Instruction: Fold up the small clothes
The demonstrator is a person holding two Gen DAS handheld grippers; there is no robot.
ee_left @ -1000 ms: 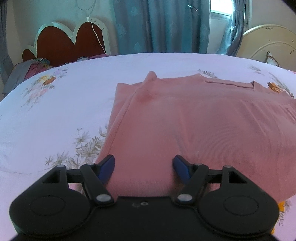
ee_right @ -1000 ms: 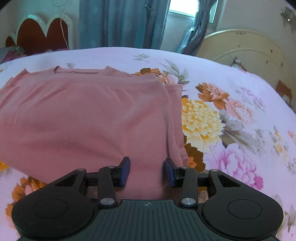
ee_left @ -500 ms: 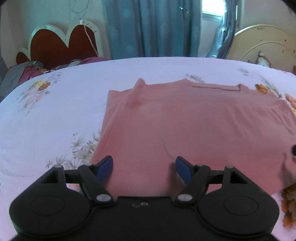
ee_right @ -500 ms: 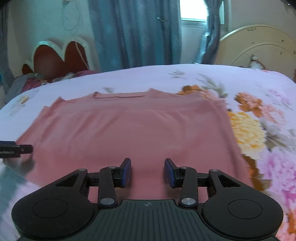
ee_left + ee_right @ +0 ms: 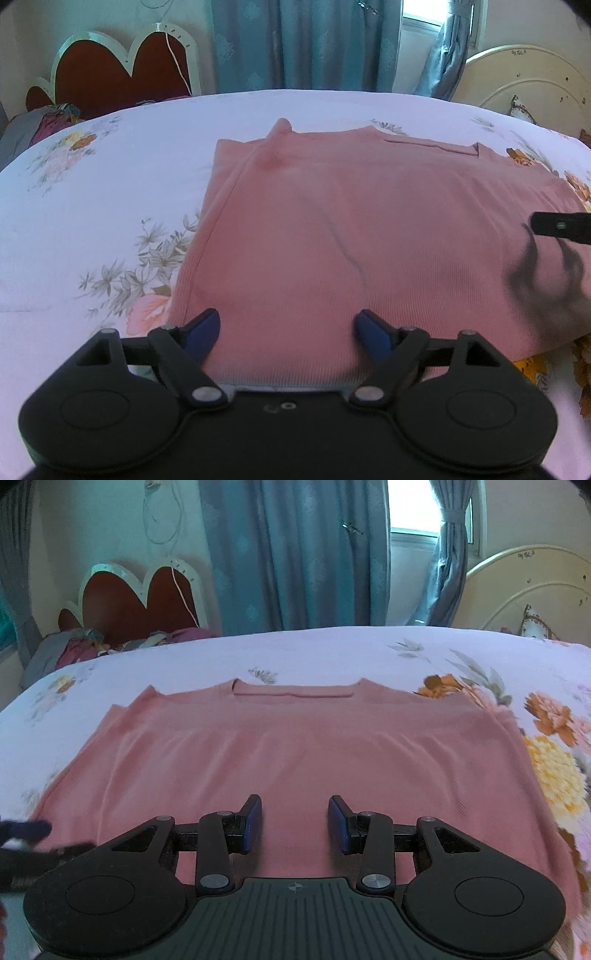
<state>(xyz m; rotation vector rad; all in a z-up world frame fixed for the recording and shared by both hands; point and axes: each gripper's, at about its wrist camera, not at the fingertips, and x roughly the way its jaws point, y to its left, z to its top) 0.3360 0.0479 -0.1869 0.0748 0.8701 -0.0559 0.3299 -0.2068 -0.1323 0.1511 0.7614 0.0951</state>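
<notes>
A pink knit top (image 5: 351,236) lies flat on the floral bedsheet (image 5: 110,192), neckline at the far side, sleeves folded in. It also shows in the right wrist view (image 5: 295,753). My left gripper (image 5: 288,330) is open and empty over the garment's near left hem. My right gripper (image 5: 294,821) is open and empty over the middle of the near hem. The right gripper shows blurred at the right edge of the left wrist view (image 5: 561,225); the left gripper shows blurred at the lower left of the right wrist view (image 5: 26,830).
A heart-shaped red headboard (image 5: 136,602) and a heap of clothes (image 5: 74,646) stand at the far left. Blue curtains (image 5: 295,554) hang behind the bed. A cream headboard (image 5: 528,587) stands at the far right.
My right gripper has swung left from the garment's right edge to its middle and pulled back. My left gripper has pulled back a little. Both stayed open.
</notes>
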